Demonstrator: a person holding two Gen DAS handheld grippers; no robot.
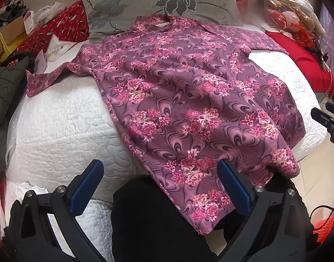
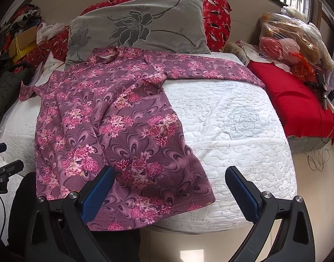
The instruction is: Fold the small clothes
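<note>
A purple shirt with pink flower print [image 1: 188, 100] [image 2: 114, 118] lies spread face down on a white quilted bed [image 1: 64, 122] [image 2: 232, 131], collar toward the pillow, sleeves out to both sides. Its hem hangs over the near bed edge onto a person's dark-clothed lap [image 1: 149, 222]. My left gripper [image 1: 160, 174] stands open above the hem's left part, nothing between its blue pads. My right gripper [image 2: 169, 181] is open over the hem's right corner, touching nothing. The right gripper's fingers [image 1: 328, 120] also show at the left wrist view's right edge.
A grey flowered pillow [image 2: 140, 26] and red cushions [image 2: 215, 15] lie at the head of the bed. A red cloth [image 2: 298, 100] with plastic bags [image 2: 291, 39] and cables sits right. A dark jacket [image 1: 7, 83] and boxes [image 1: 7, 41] crowd the left.
</note>
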